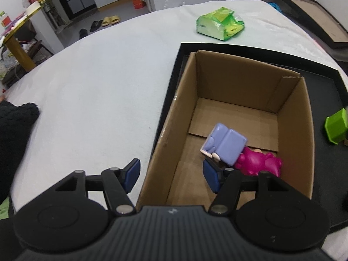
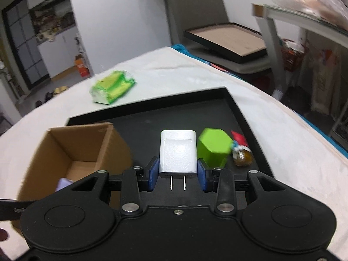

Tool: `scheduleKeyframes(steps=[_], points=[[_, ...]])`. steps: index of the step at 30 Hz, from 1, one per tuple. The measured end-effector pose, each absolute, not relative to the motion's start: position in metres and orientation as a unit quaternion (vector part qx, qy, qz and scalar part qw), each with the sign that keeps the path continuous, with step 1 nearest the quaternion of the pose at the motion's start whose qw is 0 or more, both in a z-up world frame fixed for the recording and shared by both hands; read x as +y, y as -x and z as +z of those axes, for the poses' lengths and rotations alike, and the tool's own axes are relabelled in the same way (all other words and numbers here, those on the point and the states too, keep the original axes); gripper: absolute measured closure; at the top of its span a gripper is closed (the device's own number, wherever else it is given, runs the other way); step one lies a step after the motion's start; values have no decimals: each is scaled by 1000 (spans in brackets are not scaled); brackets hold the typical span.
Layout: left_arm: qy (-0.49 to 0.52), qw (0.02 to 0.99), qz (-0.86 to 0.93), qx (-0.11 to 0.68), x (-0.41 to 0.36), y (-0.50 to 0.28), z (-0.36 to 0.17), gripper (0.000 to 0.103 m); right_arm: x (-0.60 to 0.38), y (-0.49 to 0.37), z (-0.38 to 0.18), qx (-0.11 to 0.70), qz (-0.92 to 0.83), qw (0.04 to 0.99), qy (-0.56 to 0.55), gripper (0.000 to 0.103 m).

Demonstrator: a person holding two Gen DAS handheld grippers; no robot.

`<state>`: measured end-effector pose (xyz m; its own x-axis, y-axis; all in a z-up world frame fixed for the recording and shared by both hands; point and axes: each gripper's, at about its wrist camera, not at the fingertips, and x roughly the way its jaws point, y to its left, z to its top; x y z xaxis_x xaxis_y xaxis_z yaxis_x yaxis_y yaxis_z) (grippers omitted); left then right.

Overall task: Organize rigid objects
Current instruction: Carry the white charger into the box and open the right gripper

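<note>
An open cardboard box (image 1: 293, 134) stands on a black tray (image 1: 171, 91) on the white table. Inside lie a lavender toy (image 1: 228, 145) and a magenta toy (image 1: 258, 163). My left gripper (image 1: 171, 174) is open and empty; its jaws straddle the box's near left wall, one finger inside, one outside. My right gripper (image 2: 177, 174) is shut on a white plug charger (image 2: 177, 152), prongs pointing back at the camera, held above the tray (image 2: 230, 108) right of the box (image 2: 87, 143). A green hexagonal block (image 2: 213, 148) (image 1: 337, 126) and a small amber bottle (image 2: 242, 155) sit on the tray.
A green tissue pack (image 1: 219, 22) (image 2: 112, 87) lies on the table beyond the tray. A dark framed board (image 2: 228, 41) rests past the table's far right edge. A black sleeve (image 1: 13, 134) is at the left.
</note>
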<state>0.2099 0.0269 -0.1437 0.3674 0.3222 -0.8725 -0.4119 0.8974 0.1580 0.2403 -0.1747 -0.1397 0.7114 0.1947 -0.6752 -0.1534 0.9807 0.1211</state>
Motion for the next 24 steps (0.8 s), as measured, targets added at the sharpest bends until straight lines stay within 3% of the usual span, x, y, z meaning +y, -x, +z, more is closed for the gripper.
scheduleKeyframes(steps=[24], points=[[117, 843, 165, 498, 64, -195, -151, 45, -91, -227, -110, 331, 160, 930, 21, 67]])
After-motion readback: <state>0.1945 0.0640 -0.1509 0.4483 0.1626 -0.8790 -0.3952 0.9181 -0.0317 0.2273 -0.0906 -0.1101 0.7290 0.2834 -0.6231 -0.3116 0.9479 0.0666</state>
